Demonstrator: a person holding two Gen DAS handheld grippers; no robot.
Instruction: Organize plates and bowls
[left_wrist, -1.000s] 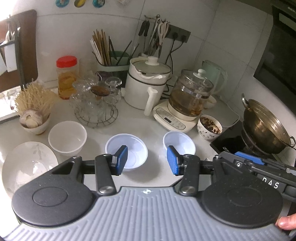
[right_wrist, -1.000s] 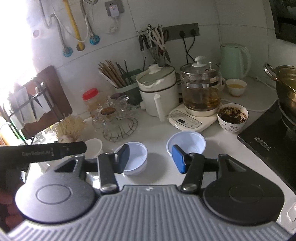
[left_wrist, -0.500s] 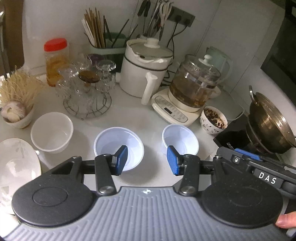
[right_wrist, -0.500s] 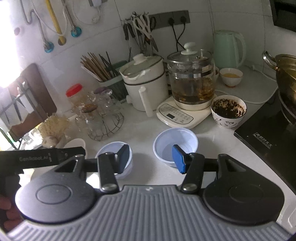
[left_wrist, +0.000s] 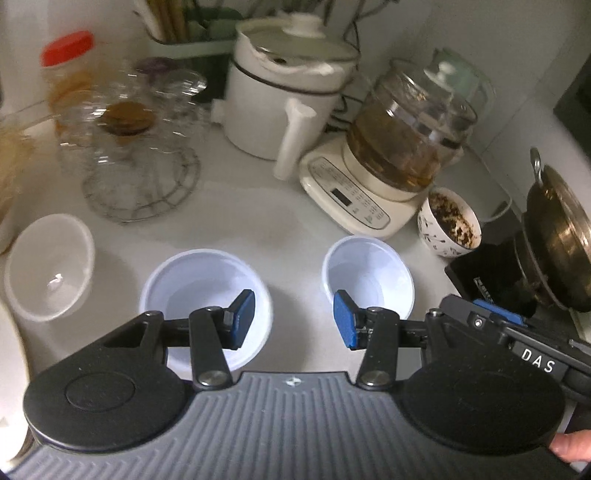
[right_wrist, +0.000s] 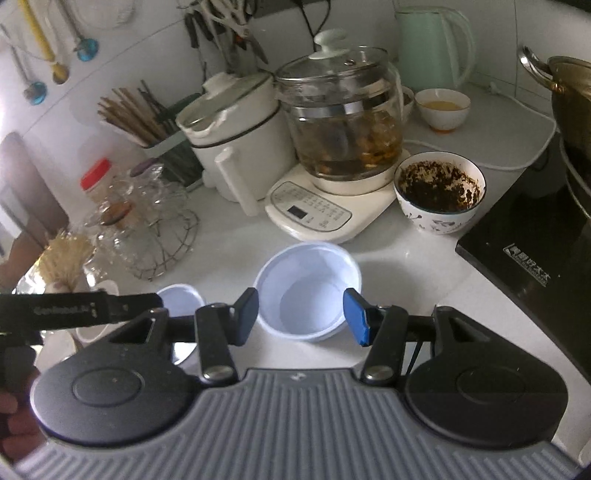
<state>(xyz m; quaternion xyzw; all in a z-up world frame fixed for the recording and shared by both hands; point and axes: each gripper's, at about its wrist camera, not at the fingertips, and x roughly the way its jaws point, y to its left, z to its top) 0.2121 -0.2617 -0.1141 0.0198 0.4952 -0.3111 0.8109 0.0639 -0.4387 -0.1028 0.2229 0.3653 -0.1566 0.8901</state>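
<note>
While the white countertop (left_wrist: 258, 225) is crowded along its back edge, a bare strip of it lies open in front of the appliances, and the bowls sit there. At the right edge a dark induction hob (right_wrist: 535, 251) carries a metal pot (left_wrist: 557, 236). Behind the bare strip stand a white electric cooker (left_wrist: 288, 88) and a glass kettle on its cream base (right_wrist: 332, 147), with a wire rack of glasses (left_wrist: 140, 155) to the left.

Two pale blue plastic bowls rest on the open strip, well apart from each other — the larger bowl (left_wrist: 207, 288) to the left, the smaller bowl (left_wrist: 369, 277) to the right. A white bowl (left_wrist: 48, 266) sits near the left edge, and a patterned bowl of dark residue (right_wrist: 439, 192) stands just beside the kettle base.

The left gripper (left_wrist: 291, 321) hangs over the gap between the two blue bowls, its jaws about half open and holding nothing. The right gripper (right_wrist: 301, 317) hangs above the smaller bowl — jaws likewise half open, empty, its fingertips (right_wrist: 356, 319) apart from the rim.
</note>
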